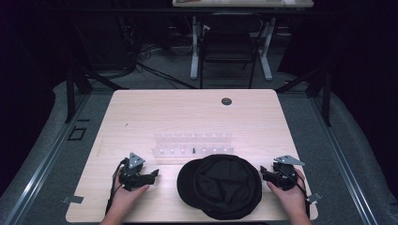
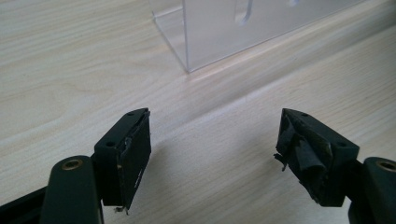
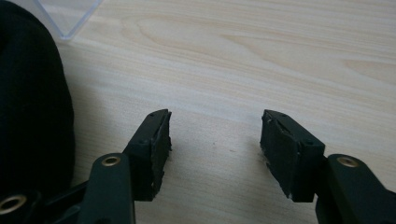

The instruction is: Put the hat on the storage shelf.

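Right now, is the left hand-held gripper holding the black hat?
No, the left hand-held gripper is open over bare table, while the black hat lies apart.

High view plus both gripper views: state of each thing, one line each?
left gripper: open, empty, low over the table.
right gripper: open, empty, beside the cap.
black cap: upside down, hollow facing up, on the table between the grippers, untouched.
clear rack: upright behind the cap, one small dark item in it.
folding chair: standing beyond the table.
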Available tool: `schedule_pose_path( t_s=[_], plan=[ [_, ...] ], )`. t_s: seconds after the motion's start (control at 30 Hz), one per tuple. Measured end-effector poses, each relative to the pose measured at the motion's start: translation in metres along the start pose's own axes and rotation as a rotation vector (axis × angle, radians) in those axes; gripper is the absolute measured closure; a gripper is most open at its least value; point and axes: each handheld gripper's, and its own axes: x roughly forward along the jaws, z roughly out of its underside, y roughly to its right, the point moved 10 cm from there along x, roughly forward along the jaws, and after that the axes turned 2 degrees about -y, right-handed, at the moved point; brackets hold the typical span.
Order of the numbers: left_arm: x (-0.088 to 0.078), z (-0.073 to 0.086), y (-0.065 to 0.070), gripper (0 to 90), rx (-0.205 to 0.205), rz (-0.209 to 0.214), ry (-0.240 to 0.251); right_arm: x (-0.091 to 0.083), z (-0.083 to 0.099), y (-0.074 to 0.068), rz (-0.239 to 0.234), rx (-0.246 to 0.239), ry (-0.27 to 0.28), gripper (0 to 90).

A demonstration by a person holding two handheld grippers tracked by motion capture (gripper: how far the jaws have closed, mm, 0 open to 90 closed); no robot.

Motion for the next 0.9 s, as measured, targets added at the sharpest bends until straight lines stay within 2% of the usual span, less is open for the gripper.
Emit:
schedule_pose_path(
  t_s=[0.2, 0.27, 0.33, 0.37, 0.4, 0.47, 0.57, 0.67, 0.7, 0.77, 0.83, 0.9],
  plan=[
    [-0.011, -0.007, 0.006, 26.5, -0.001, 0.022, 0.015, -0.008, -0.001, 0.005, 0.014, 0.050, 0.016, 41.7],
    [-0.018, -0.011, 0.008, 26.5, -0.003, 0.021, 0.030, -0.010, 0.000, 0.007, 0.032, 0.047, 0.008, 42.0],
    [-0.019, -0.012, 0.009, 26.5, -0.006, 0.028, 0.035, -0.012, 0.001, 0.004, 0.029, 0.053, -0.009, 42.4],
    [-0.023, -0.014, 0.010, 26.5, -0.003, 0.033, 0.048, -0.014, 0.003, 0.002, 0.022, 0.052, -0.039, 43.1],
    [-0.023, -0.014, 0.010, 26.5, -0.003, 0.033, 0.048, -0.014, 0.003, 0.002, 0.022, 0.052, -0.039, 43.1],
    [-0.027, -0.015, 0.013, 26.5, 0.000, 0.049, 0.058, -0.019, 0.005, -0.002, 0.018, 0.055, -0.080, 49.8],
    [-0.029, -0.015, 0.014, 26.8, 0.001, 0.053, 0.053, -0.027, 0.001, -0.002, 0.019, 0.060, -0.085, 53.3],
    [-0.031, -0.016, 0.016, 26.8, -0.017, 0.066, 0.059, -0.032, 0.000, -0.004, 0.007, 0.060, -0.105, 51.7],
    [-0.032, -0.017, 0.018, 26.8, -0.027, 0.083, 0.067, -0.034, 0.000, -0.003, 0.010, 0.053, -0.116, 51.5],
    [-0.035, -0.021, 0.020, 26.8, -0.020, 0.086, 0.089, -0.041, -0.002, -0.006, -0.001, 0.060, -0.146, 50.8],
    [-0.035, -0.022, 0.021, 26.7, -0.011, 0.081, 0.094, -0.044, -0.002, -0.006, -0.003, 0.059, -0.151, 50.0],
    [-0.036, -0.023, 0.024, 26.7, -0.012, 0.085, 0.089, -0.050, -0.006, -0.006, 0.012, 0.038, -0.162, 47.0]
  ],
)
